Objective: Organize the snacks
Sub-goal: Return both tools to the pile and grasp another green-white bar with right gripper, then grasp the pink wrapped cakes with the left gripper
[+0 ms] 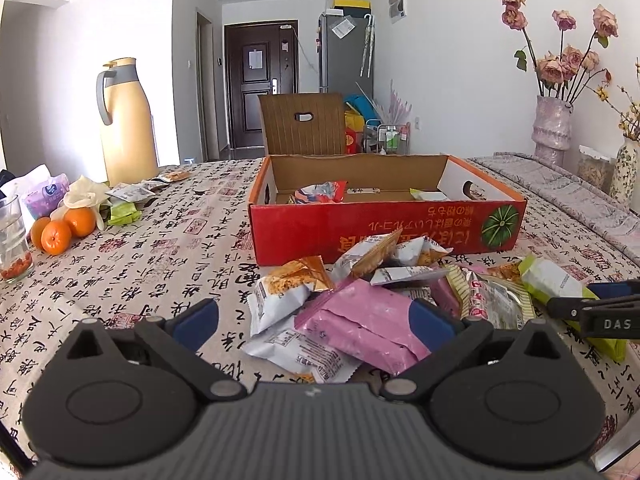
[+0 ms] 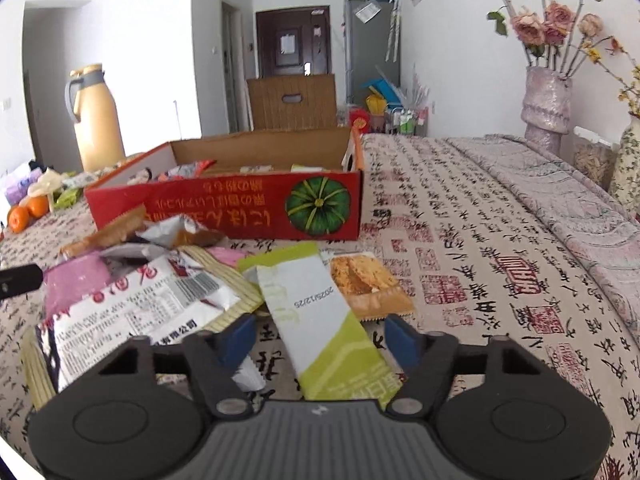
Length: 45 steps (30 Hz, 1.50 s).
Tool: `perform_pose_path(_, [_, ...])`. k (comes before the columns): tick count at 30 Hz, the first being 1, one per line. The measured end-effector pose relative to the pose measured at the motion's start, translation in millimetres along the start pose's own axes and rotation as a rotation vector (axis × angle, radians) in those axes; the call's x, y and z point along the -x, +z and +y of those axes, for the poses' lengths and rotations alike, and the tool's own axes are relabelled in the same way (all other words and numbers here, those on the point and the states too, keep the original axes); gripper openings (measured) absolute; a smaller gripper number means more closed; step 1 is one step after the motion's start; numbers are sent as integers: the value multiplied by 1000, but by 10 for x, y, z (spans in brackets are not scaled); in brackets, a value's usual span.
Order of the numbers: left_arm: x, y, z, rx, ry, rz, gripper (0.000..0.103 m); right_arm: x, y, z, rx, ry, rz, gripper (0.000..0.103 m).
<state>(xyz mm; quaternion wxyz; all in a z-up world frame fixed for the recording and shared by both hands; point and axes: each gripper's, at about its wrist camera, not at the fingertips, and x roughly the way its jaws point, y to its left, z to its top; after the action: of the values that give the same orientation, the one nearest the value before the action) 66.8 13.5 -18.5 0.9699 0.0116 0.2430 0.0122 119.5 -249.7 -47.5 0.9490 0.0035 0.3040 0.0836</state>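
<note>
Loose snack packets (image 1: 360, 300) lie heaped just before the red cardboard box (image 1: 384, 232). Left gripper (image 1: 314, 320) released, straddling a pink packet (image 1: 360, 328). Right gripper (image 2: 320, 338) released, astride a green-white packet (image 2: 320, 320).

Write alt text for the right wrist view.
The right tongs straddle a green-and-white snack packet on a patterned tablecloth, pads not touching it. More packets are piled to the left, before an open red box.
</note>
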Motion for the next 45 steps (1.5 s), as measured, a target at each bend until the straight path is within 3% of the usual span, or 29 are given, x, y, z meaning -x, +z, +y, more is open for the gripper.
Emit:
perform_pose_path(11, [-23,9,7,0,0,9,103,-105,30,33,28,12,39,36])
perform_pose_path(20, [-106,100,-81,-86,-51,42,103,84,69,25,9,26,-35,35])
perform_pose_path(31, [-443,169,-342,-263,-147,185,103,131,57,-42,-36,9,-62,35])
perform_pose_path(45, [-621,157,-364,-277,-149,238,103,65,23,-63,-59,25,-47,35])
